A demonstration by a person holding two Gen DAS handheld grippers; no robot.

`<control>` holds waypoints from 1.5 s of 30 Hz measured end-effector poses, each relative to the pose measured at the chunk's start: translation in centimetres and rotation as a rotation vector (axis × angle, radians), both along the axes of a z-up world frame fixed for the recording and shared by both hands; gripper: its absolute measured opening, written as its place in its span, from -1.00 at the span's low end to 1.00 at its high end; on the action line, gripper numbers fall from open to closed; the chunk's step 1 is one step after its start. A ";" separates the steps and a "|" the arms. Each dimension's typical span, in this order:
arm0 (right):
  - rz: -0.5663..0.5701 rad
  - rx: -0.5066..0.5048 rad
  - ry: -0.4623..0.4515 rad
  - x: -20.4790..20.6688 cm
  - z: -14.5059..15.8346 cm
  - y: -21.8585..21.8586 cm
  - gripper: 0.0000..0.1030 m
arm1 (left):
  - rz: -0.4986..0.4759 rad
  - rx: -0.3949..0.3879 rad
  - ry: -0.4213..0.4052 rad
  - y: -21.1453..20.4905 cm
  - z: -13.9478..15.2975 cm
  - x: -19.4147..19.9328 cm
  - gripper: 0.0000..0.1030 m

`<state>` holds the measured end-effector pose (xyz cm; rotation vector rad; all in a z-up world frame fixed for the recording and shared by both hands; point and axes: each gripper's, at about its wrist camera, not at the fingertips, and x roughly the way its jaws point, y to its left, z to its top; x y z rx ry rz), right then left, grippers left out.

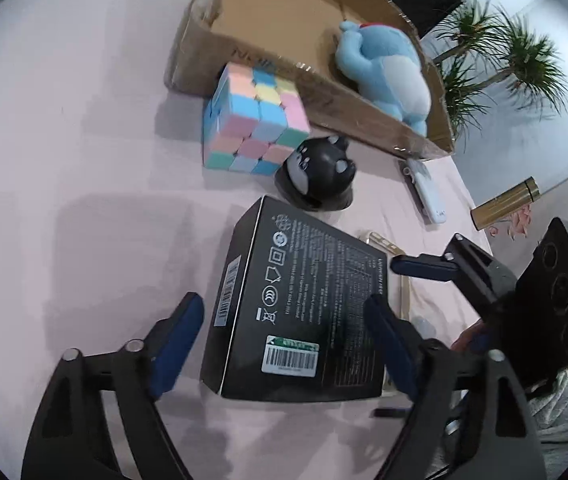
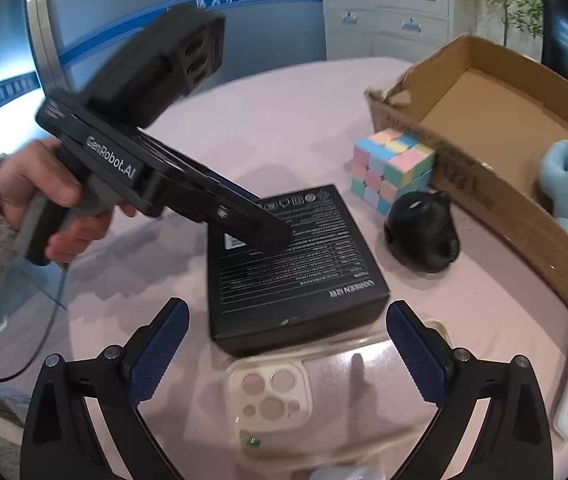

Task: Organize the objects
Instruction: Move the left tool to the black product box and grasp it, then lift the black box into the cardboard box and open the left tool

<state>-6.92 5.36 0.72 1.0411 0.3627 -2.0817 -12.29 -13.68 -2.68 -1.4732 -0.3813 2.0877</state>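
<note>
Left tongs (image 1: 284, 320): spread wide, straddling the black box (image 1: 303, 304); blue pads (image 1: 176, 332) flank its two long sides, not clearly pressing, nothing gripped.
Right tongs (image 2: 287, 352): wide open, empty; hanging over the clear phone case (image 2: 272, 400), just short of the box's near end.
Black box position: flat on the pink table (image 1: 84, 160), printed face up, just in front of the black figurine (image 1: 315, 176); one edge overlapping the phone case.
Box heading and long axis: only slightly oblong; in the left wrist view, longer side running roughly along the fingers, barcode end nearest the camera, far corner aimed at the figurine and the pastel cube (image 1: 252, 120).
Destination: open cardboard box (image 1: 363, 120) beyond the cube, blue plush (image 1: 387, 76) already lying inside; likely drop spot for the rest.
Risk, grip: smooth carton walls and a span near the opening's limit; closing off-centre could twist the box or let it slide out on lift.
Risk, neighbours: lifting forward could knock the figurine or cube; dragging could pull the phone case along.
Risk, clash: both tools close over the same box; converging could collide fingers.
</note>
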 end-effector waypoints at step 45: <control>-0.199 0.126 0.481 -5.4 8.7 2.8 0.30 | -0.045 -0.013 0.342 5.1 11.8 -6.4 0.30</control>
